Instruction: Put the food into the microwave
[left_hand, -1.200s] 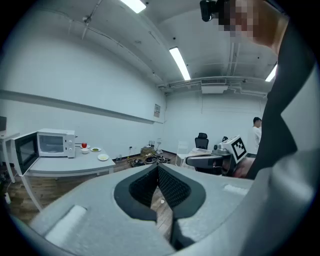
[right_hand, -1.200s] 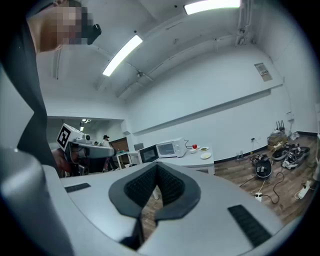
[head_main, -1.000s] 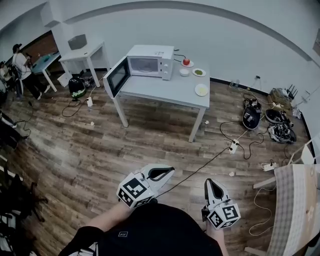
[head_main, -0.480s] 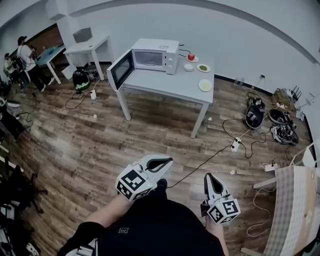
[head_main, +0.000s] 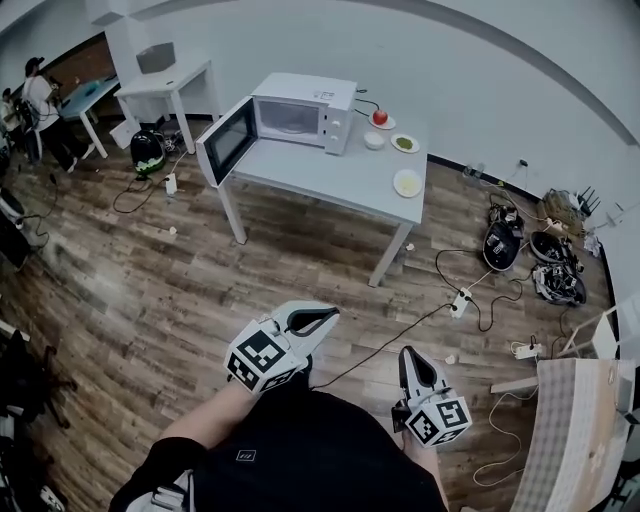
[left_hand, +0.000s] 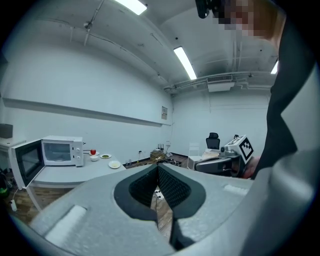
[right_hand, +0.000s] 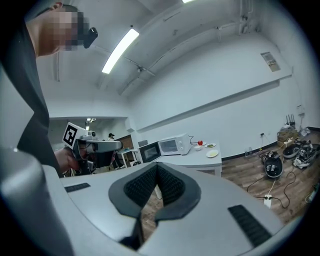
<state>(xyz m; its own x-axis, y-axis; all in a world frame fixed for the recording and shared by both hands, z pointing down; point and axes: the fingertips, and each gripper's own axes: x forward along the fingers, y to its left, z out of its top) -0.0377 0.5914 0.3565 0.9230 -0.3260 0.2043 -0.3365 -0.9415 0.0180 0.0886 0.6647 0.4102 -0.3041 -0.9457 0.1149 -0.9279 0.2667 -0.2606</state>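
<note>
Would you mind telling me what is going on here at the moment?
A person holds a gripper in each hand; the left gripper and the right gripper are both shut and empty. They stand across the wooden floor from a grey table, where the microwave sits with its door swung open. Beside it wait a red fruit, a white bowl, a plate with green food and a pale plate. Nothing is picked up yet.
</note>
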